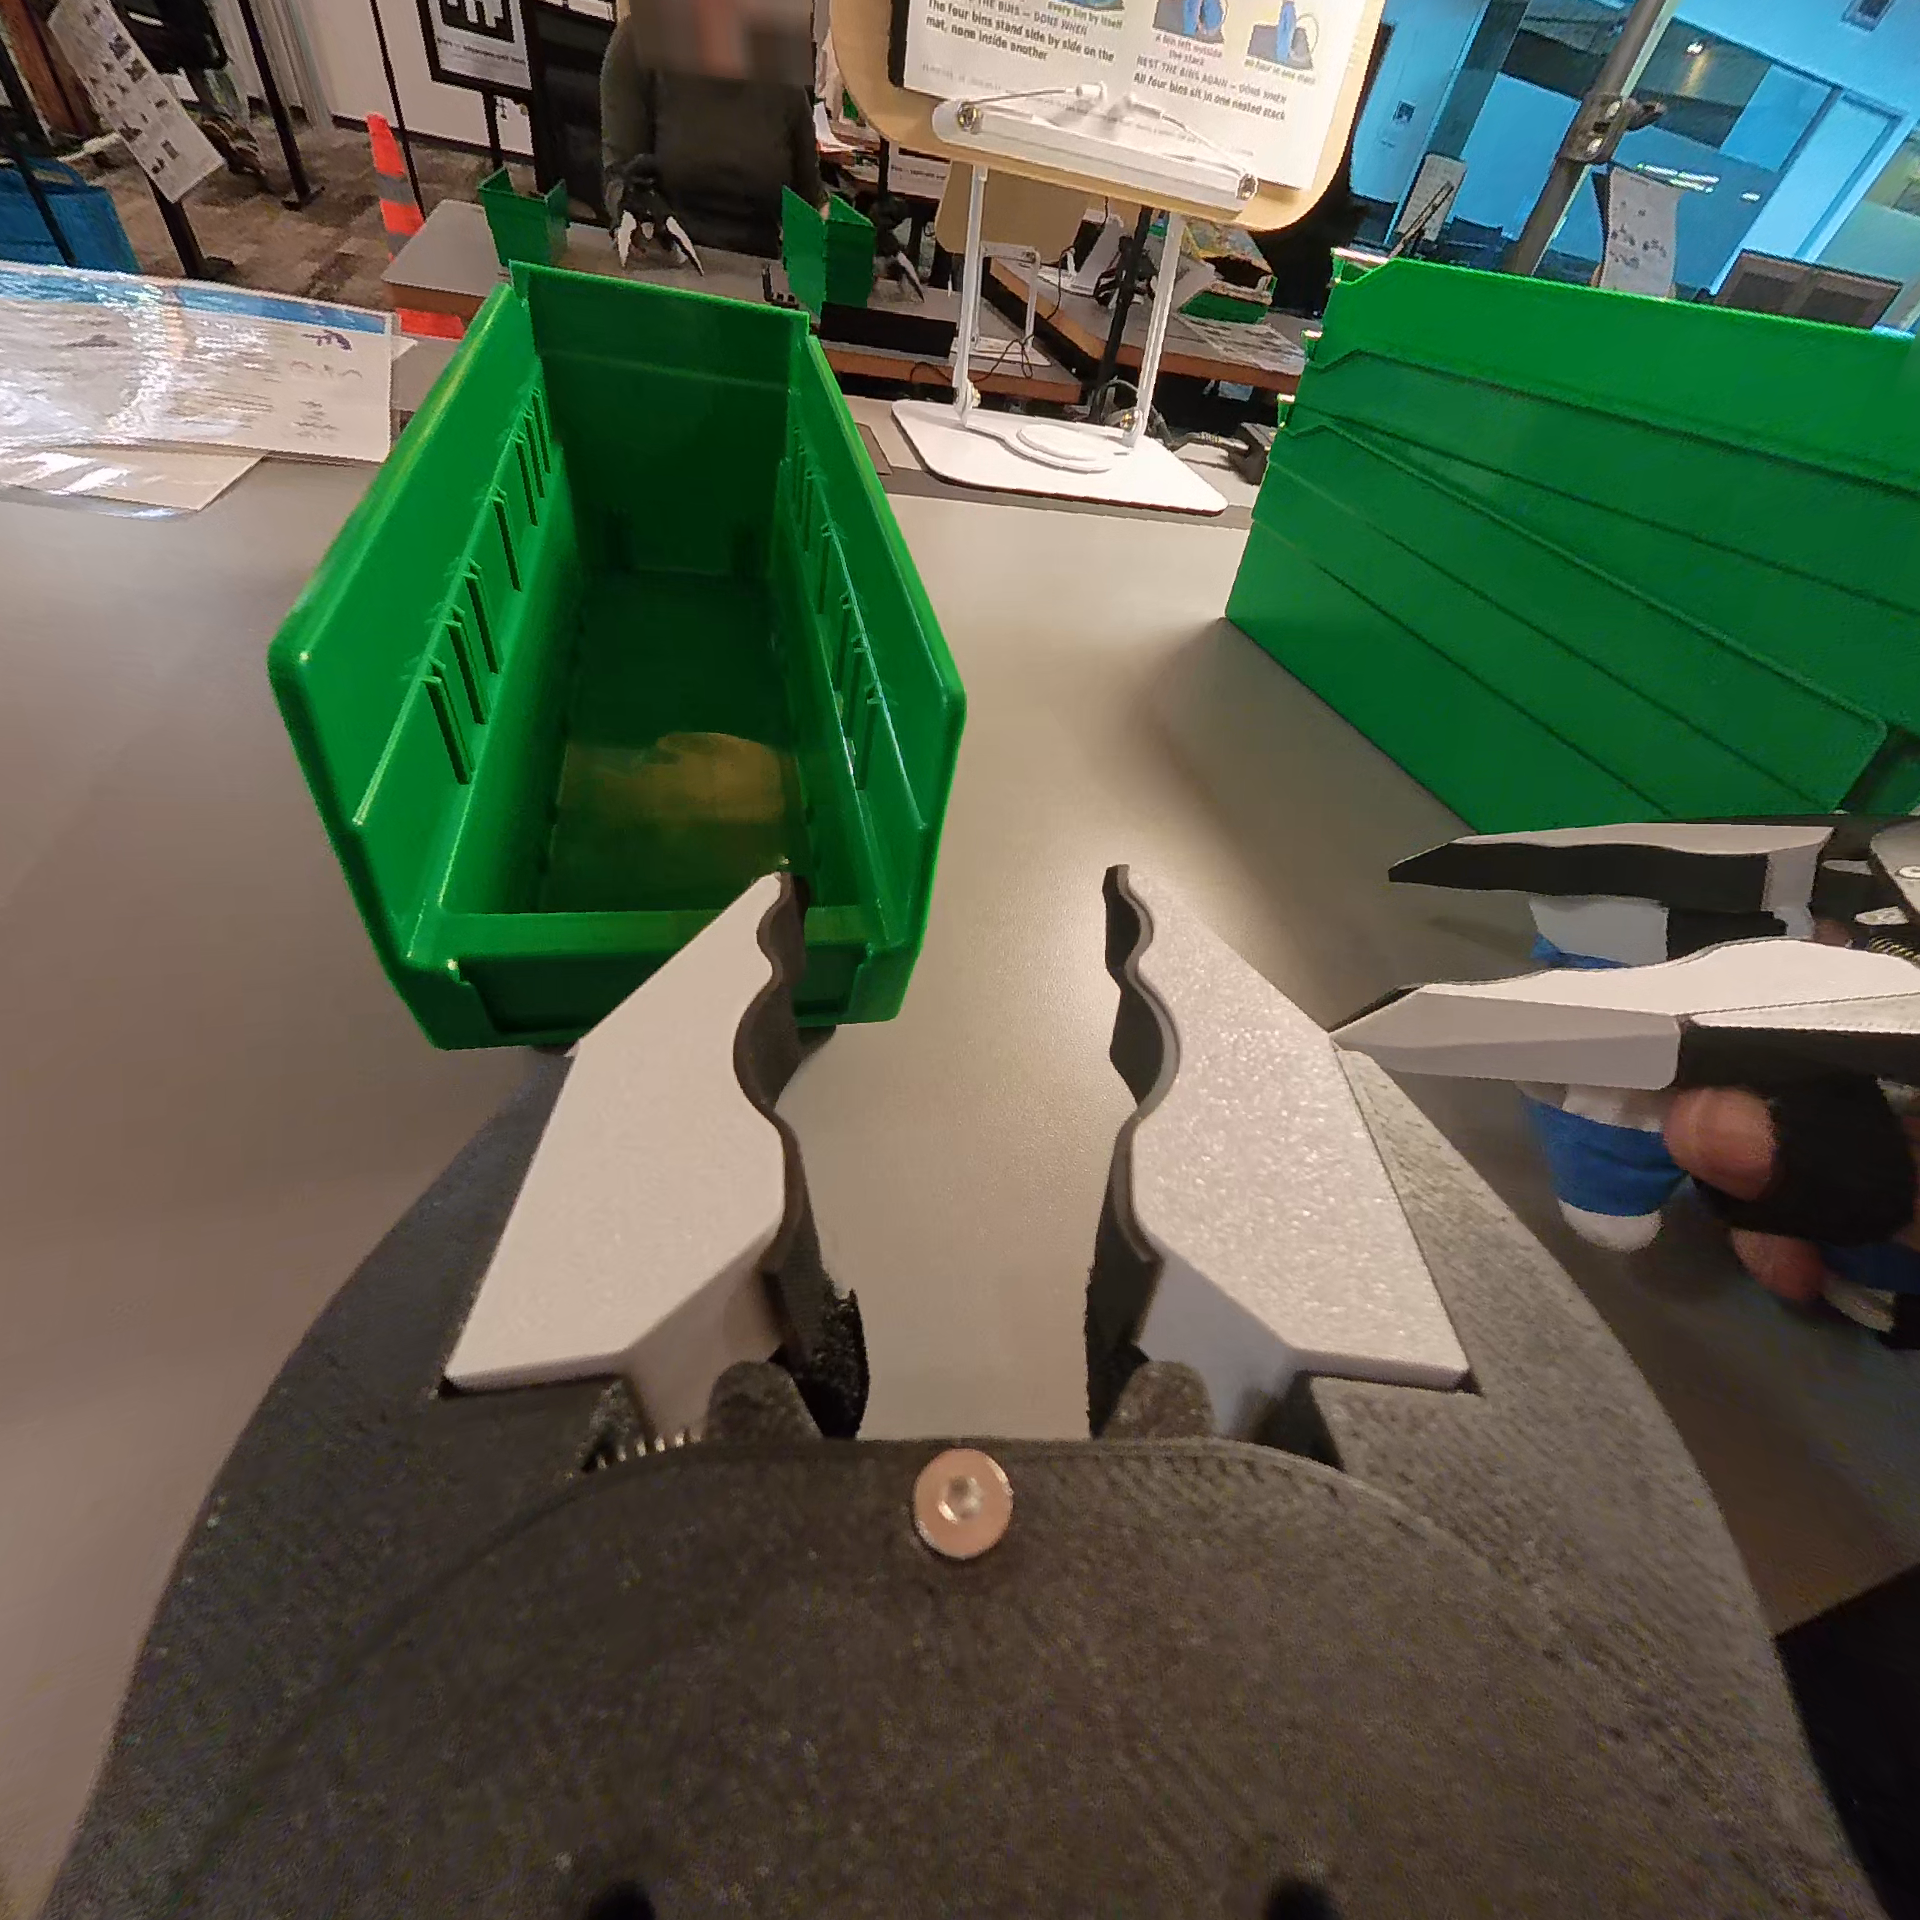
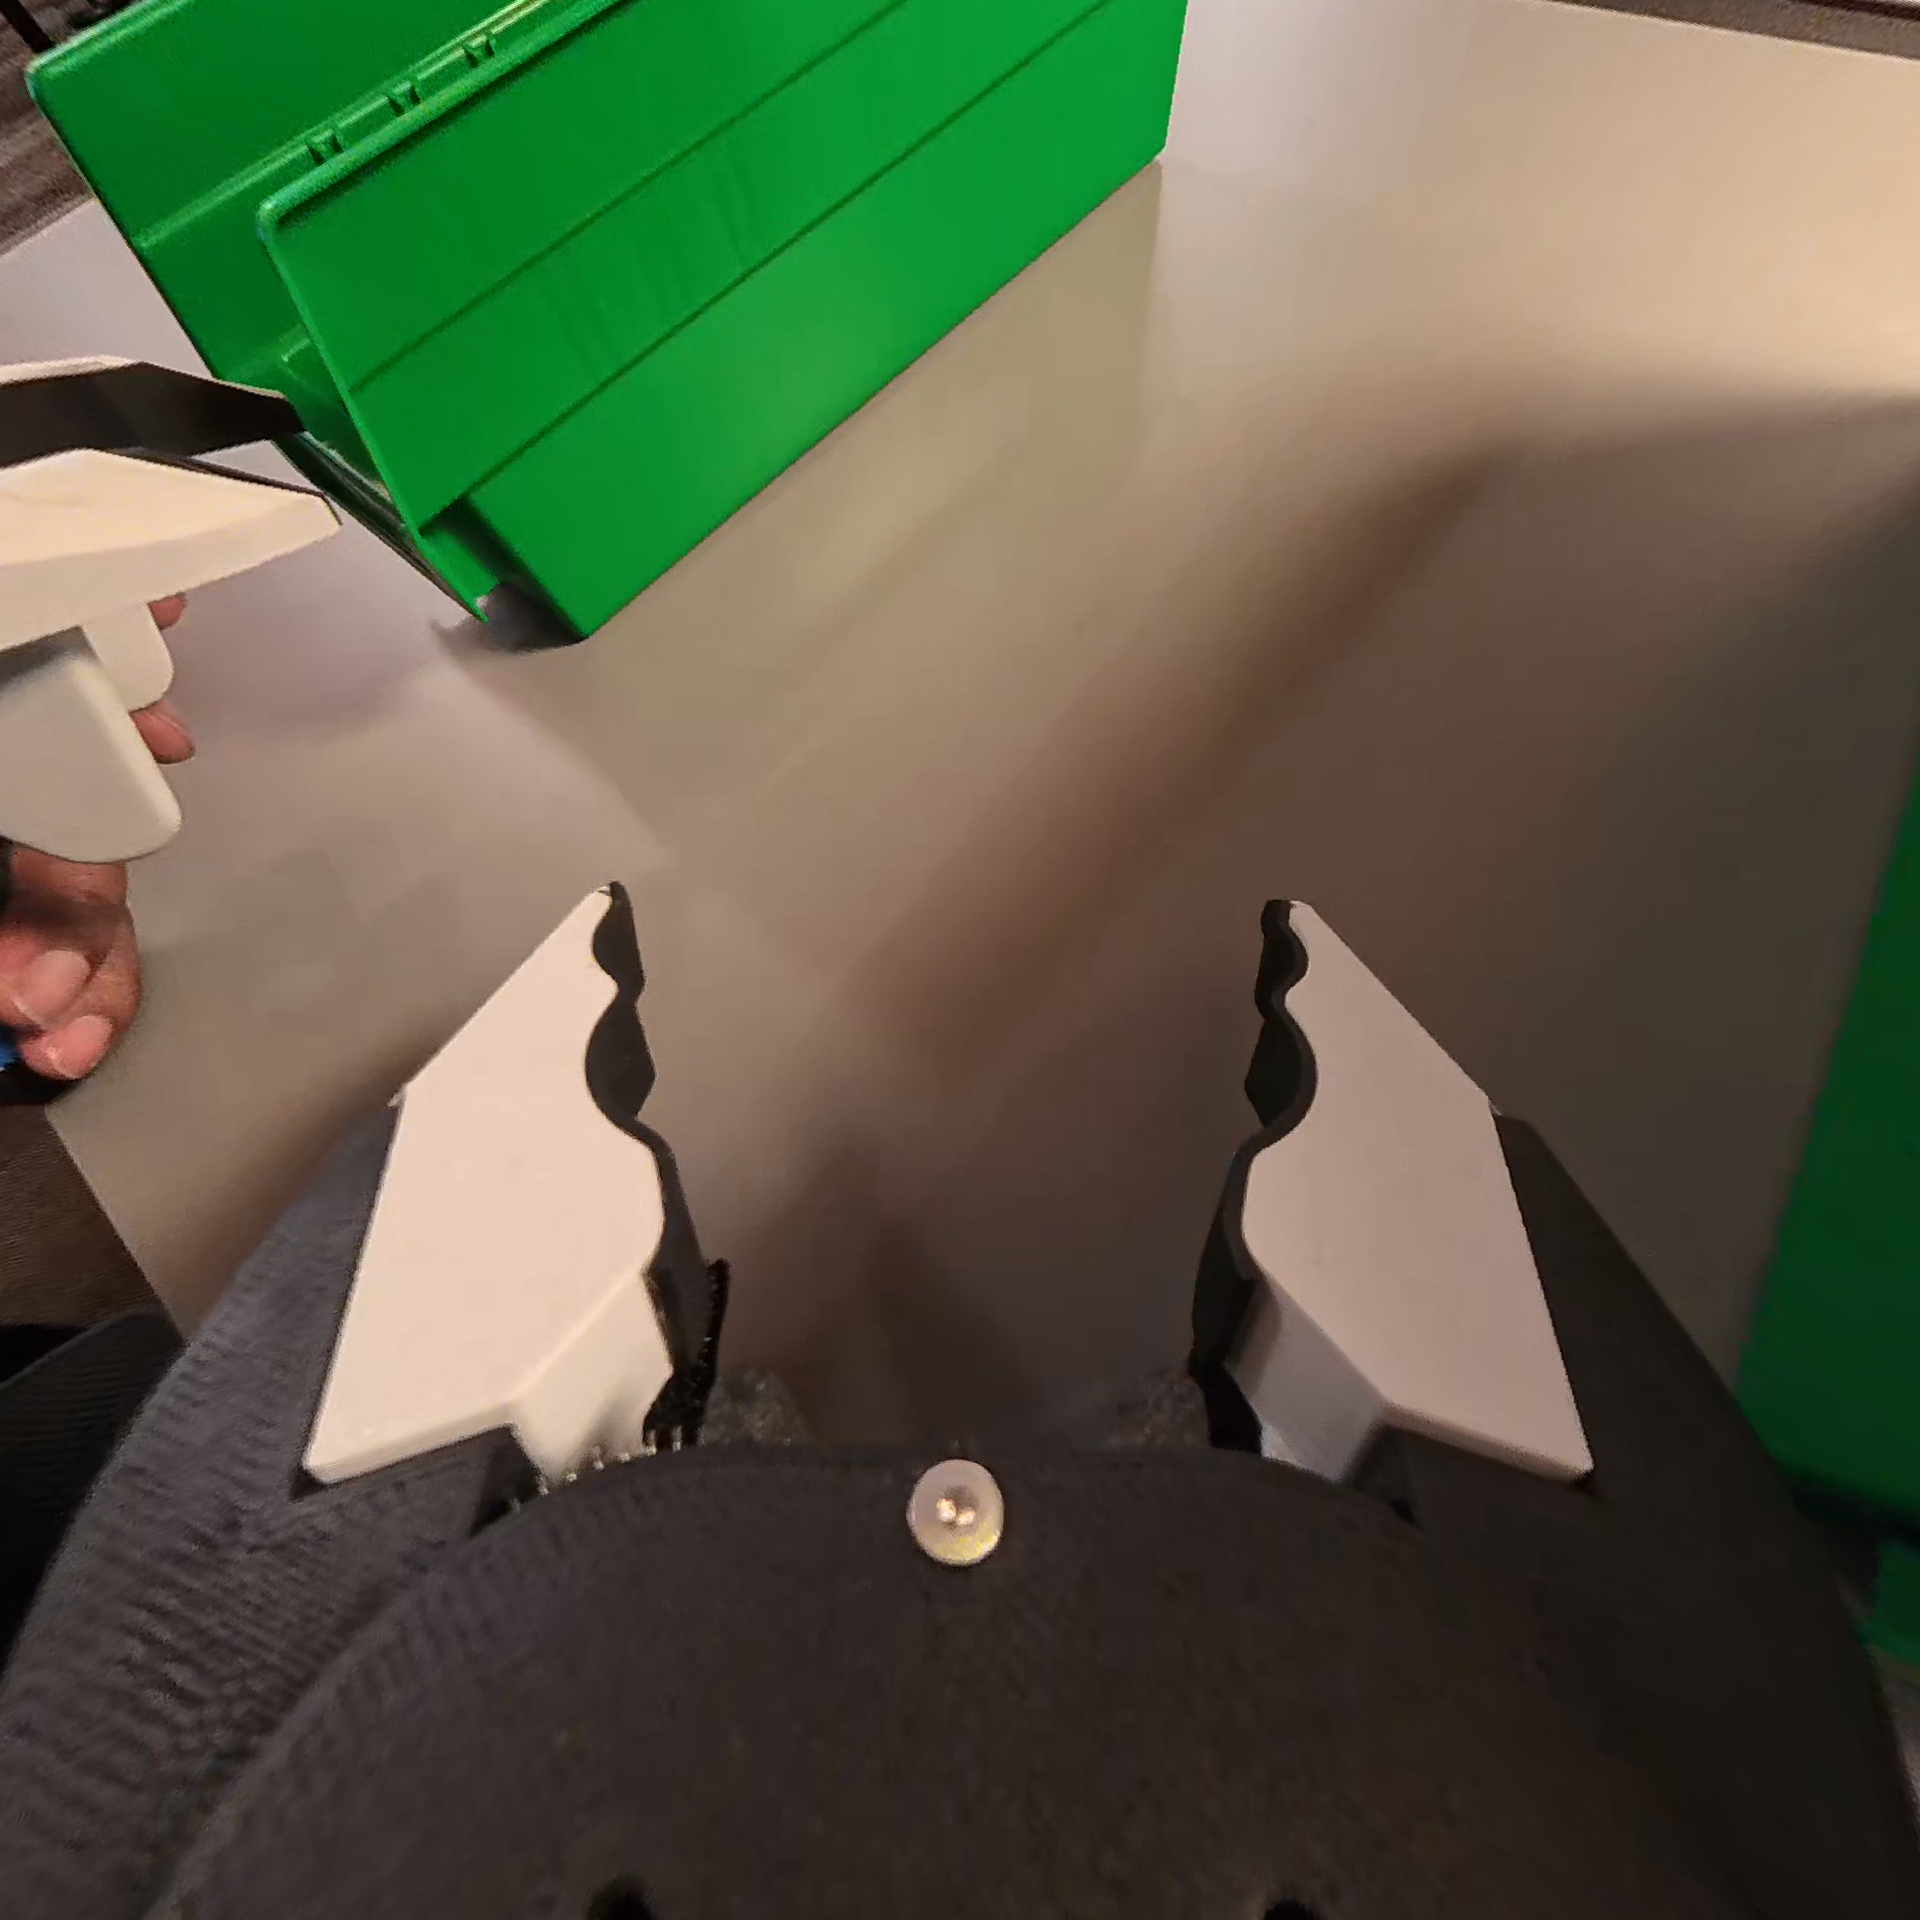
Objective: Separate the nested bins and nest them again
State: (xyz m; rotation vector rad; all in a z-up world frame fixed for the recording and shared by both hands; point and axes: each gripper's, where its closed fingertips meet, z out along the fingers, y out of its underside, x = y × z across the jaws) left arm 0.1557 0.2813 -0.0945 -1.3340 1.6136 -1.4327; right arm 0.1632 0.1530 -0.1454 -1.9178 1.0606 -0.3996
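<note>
A single green bin [image 1: 623,665] stands open-topped on the grey table [image 1: 1039,727], its short front end toward me. A stack of nested green bins [image 1: 1579,540] stands to its right. My left gripper [image 1: 948,883] is open and empty, its left fingertip [image 1: 769,904] in front of the bin's front right corner. My right gripper [image 1: 1366,956] comes in from the right, low over the table. In the right wrist view my right gripper [image 2: 945,902] is open and empty above bare table, with the single bin [image 2: 665,312] ahead to the left and the stack [image 2: 1849,1143] at the right edge.
A document stand with a white base [image 1: 1060,457] stands behind the bins. Laminated sheets [image 1: 156,384] lie at the far left. A person stands at another table with more green bins [image 1: 520,218] beyond. The table's near edge [image 2: 73,1143] shows at the lower left.
</note>
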